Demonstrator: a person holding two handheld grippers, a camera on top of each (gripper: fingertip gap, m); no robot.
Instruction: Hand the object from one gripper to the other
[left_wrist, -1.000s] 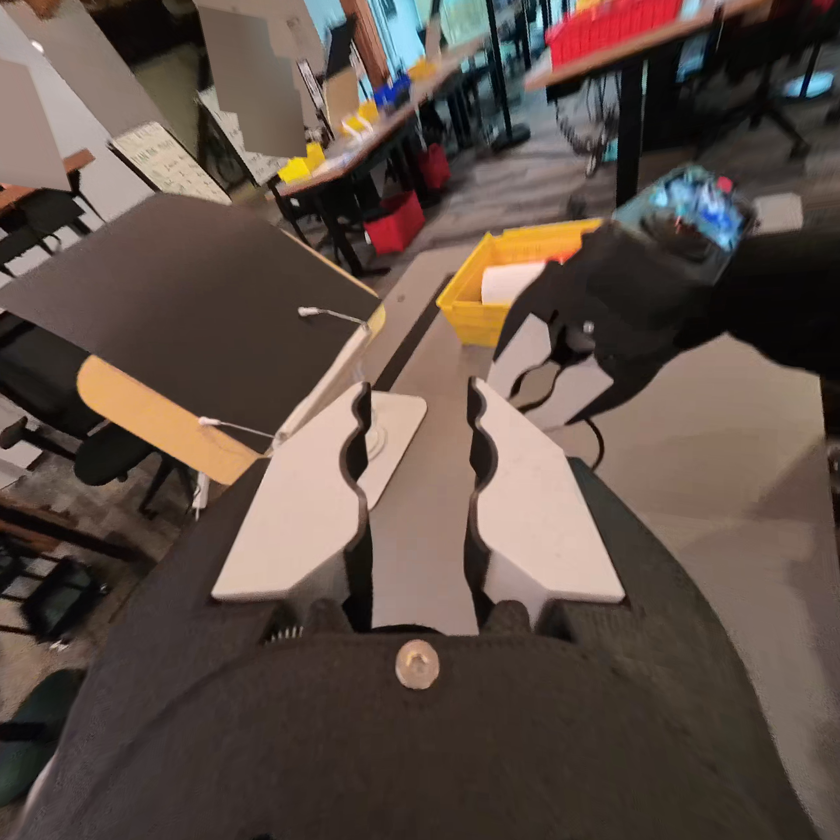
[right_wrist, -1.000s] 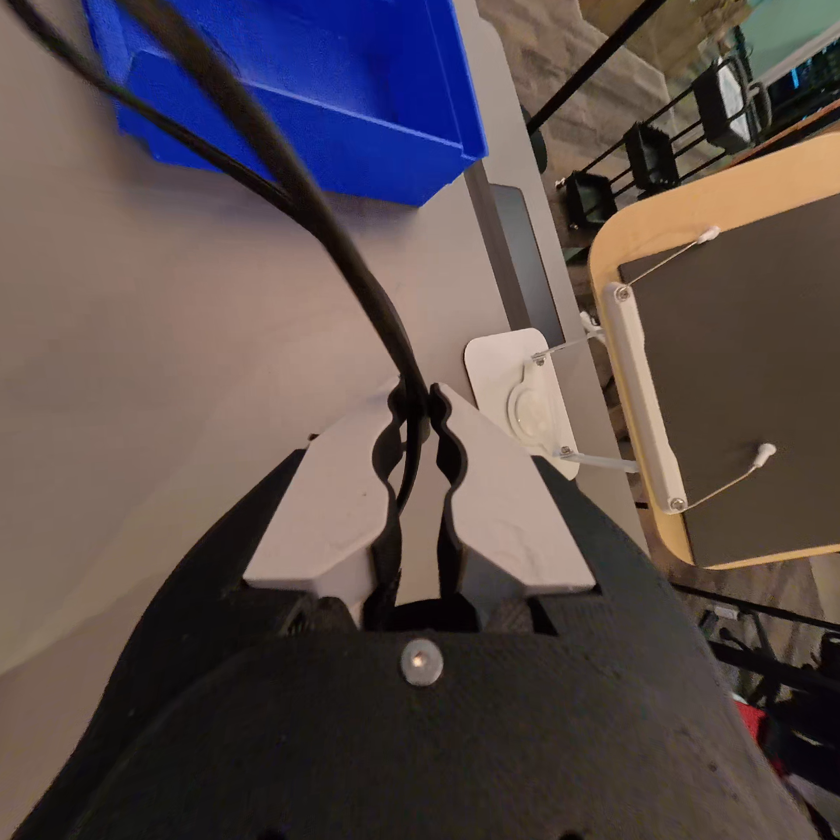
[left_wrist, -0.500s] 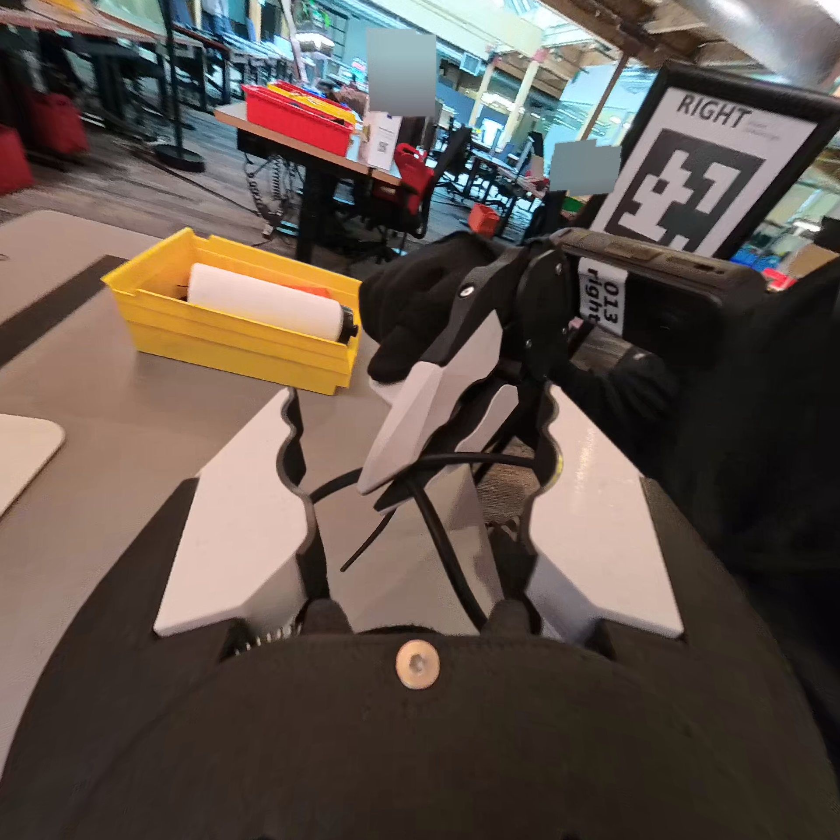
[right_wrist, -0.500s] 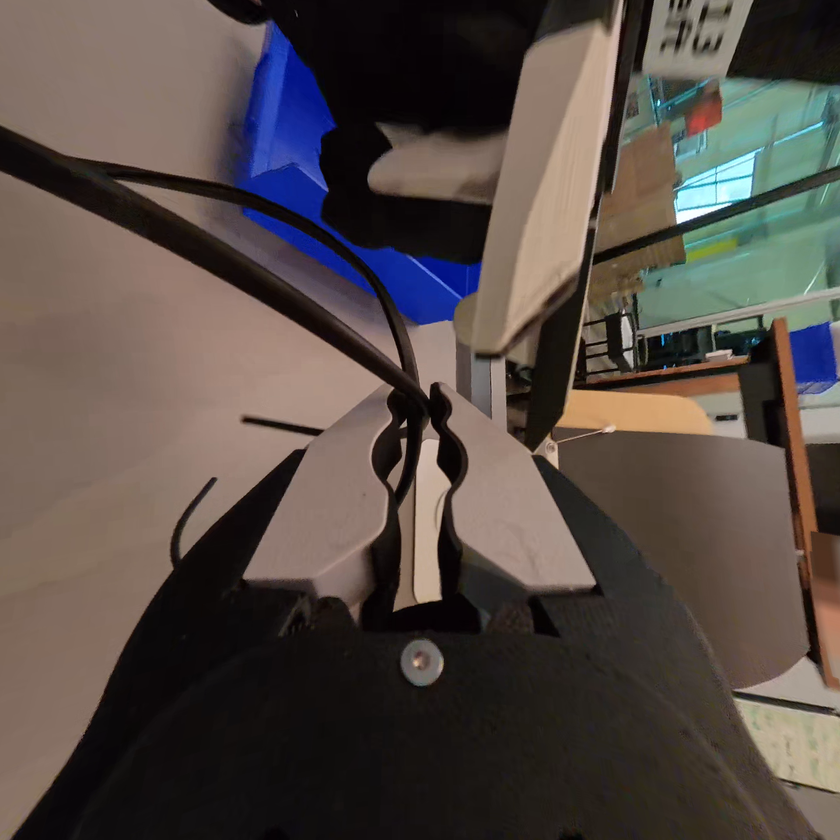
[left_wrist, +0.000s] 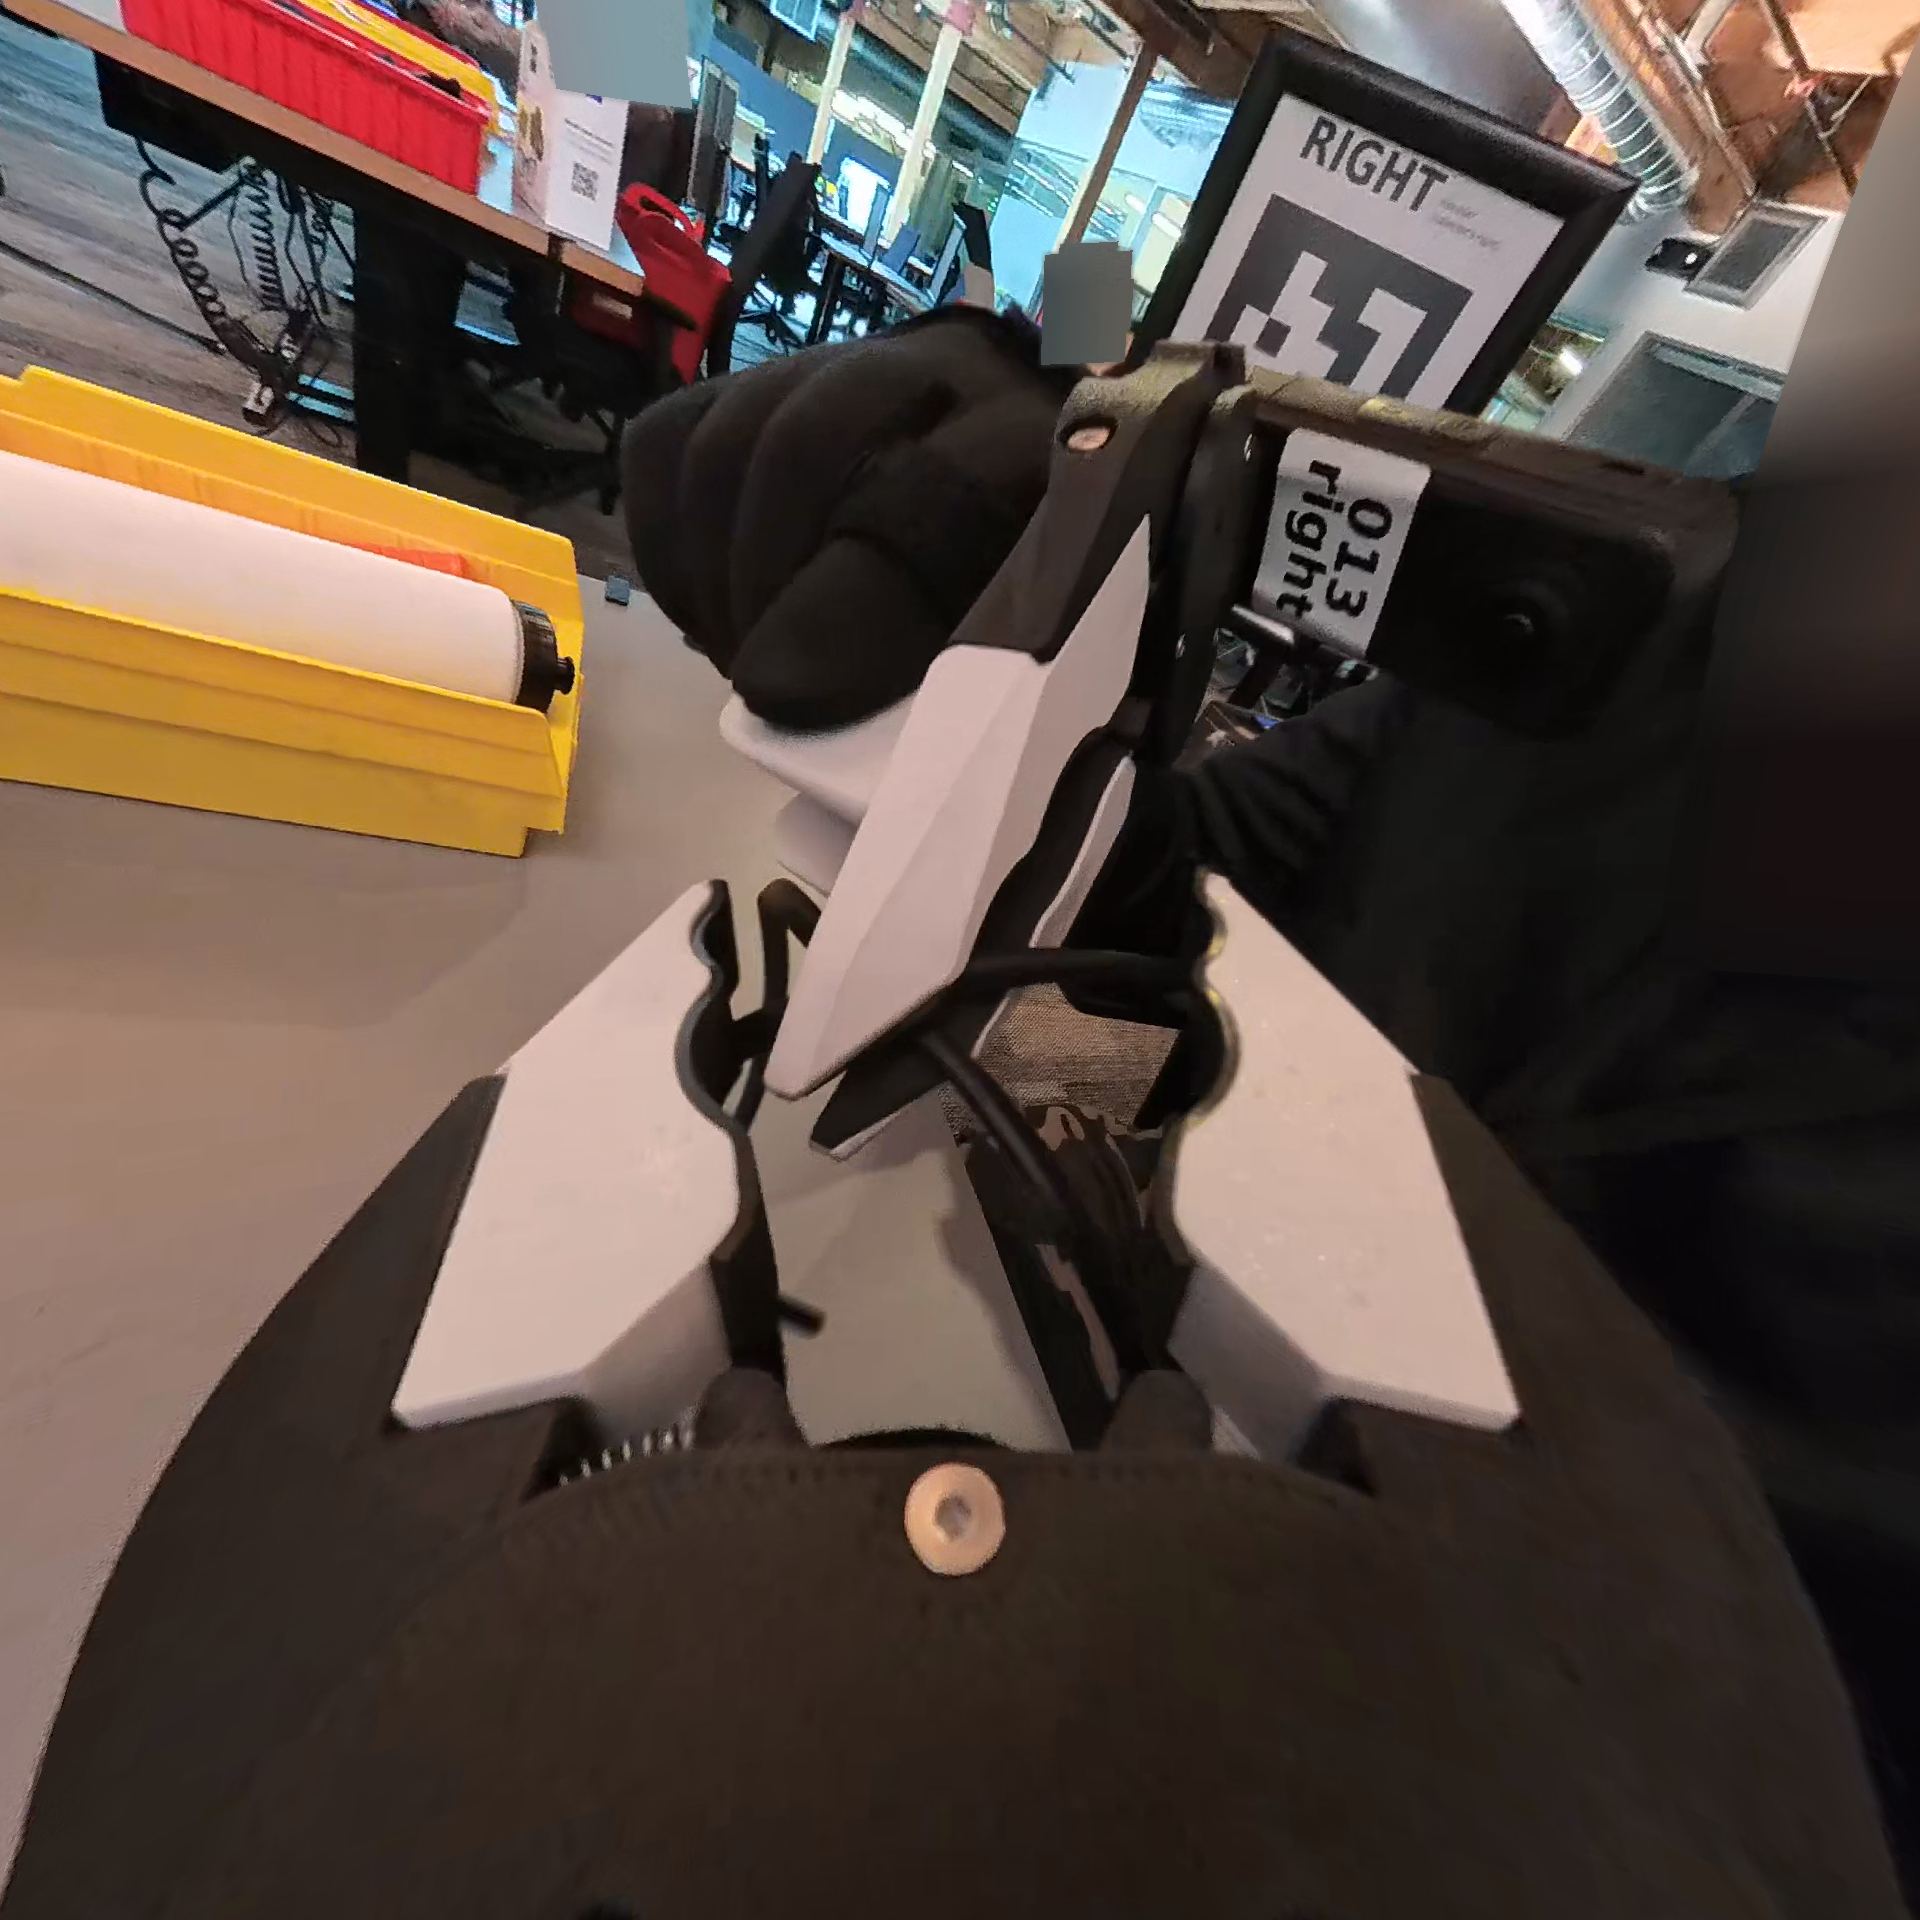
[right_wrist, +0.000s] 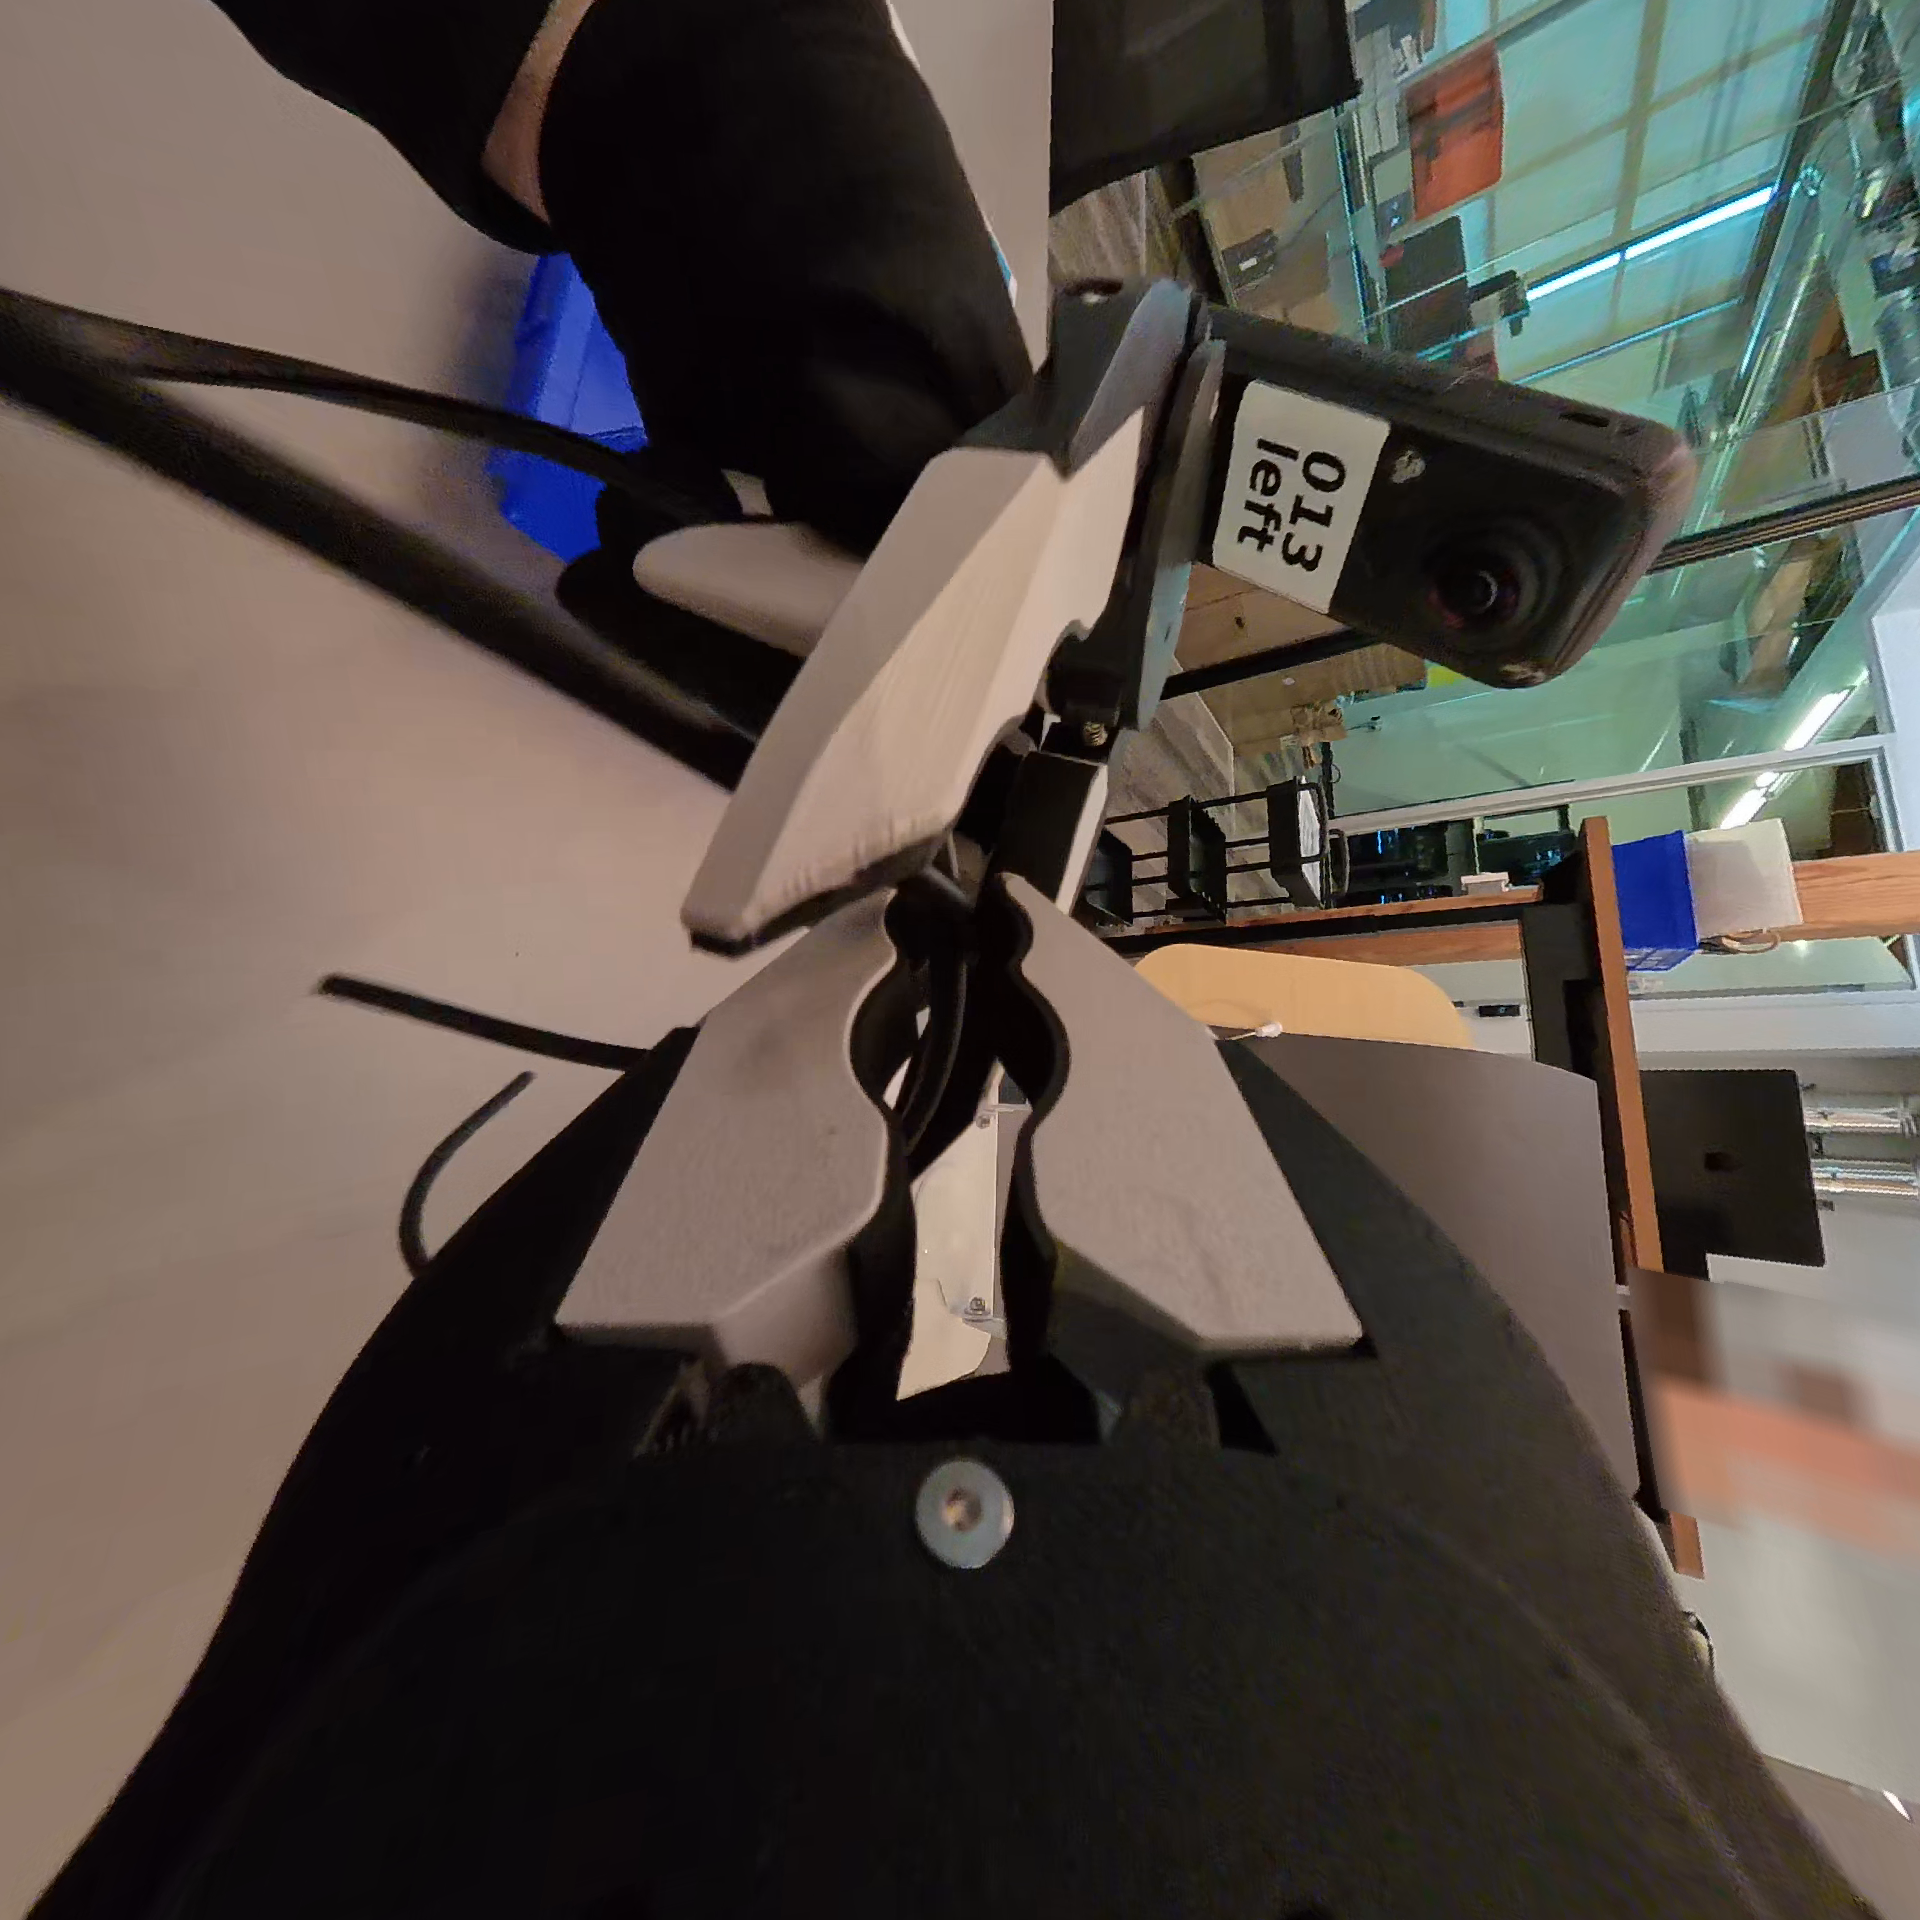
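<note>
R gripper (right_wrist: 961, 914) pinched nearly closed on black cable (right_wrist: 260, 499), strand caught at fingertips; loose end trails toward 9 o'clock over grey table (right_wrist: 208, 831). L gripper (left_wrist: 961, 997) wide apart, holding nothing, straddling R tip and cable loop at 12 o'clock. Likely placed so L can close on cable next to R's grip before R lets go. Handover mid-step: cable not yet in L. Yellow bin (left_wrist: 312, 748) w/ white roll (left_wrist: 260, 592) at 10 o'clock, uninvolved. Risk: L clamps R finger, not cable.
</note>
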